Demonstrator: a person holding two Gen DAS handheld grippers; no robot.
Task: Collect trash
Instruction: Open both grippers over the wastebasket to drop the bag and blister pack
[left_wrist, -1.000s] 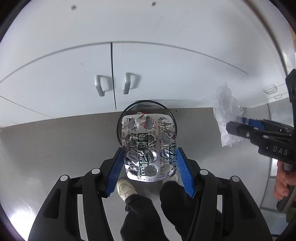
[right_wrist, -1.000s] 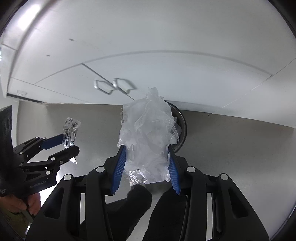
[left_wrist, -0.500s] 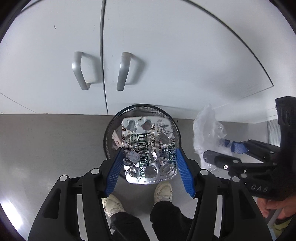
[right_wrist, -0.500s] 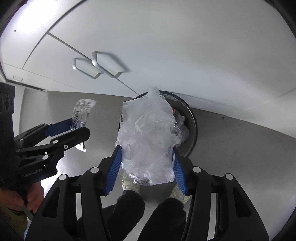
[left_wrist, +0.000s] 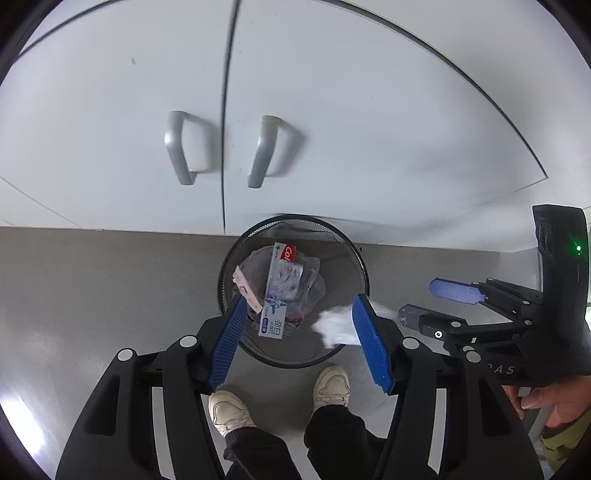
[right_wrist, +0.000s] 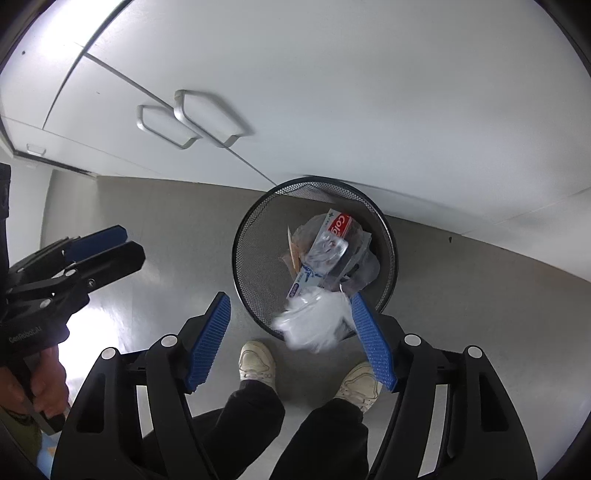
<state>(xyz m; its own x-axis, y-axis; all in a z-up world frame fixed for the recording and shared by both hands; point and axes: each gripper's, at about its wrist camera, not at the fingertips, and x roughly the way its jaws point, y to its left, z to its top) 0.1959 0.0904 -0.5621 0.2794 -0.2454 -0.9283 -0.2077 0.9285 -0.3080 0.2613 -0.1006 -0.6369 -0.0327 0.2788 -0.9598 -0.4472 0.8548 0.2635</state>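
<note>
A black mesh trash bin (left_wrist: 343, 240) stands on the grey floor against white cabinets; it also shows in the right wrist view (right_wrist: 255, 229). Inside lie a toothpaste box (left_wrist: 277, 295), a silver blister pack (right_wrist: 328, 249) and other wrappers. My left gripper (left_wrist: 297, 341) is open and empty above the bin's near rim. My right gripper (right_wrist: 291, 338) is open above the bin. A crumpled clear plastic bag (right_wrist: 314, 323), blurred, falls free between its fingers at the bin's near rim; it shows in the left wrist view (left_wrist: 334, 325) too.
White cabinet doors with two grey handles (left_wrist: 218, 151) rise right behind the bin. The person's white shoes (left_wrist: 280, 395) and dark trousers stand just in front of it. Grey floor (left_wrist: 92, 295) spreads to both sides.
Both grippers have opened over the bin. The blister pack has dropped from the left gripper into the bin. The plastic bag has left the right gripper and is falling.
</note>
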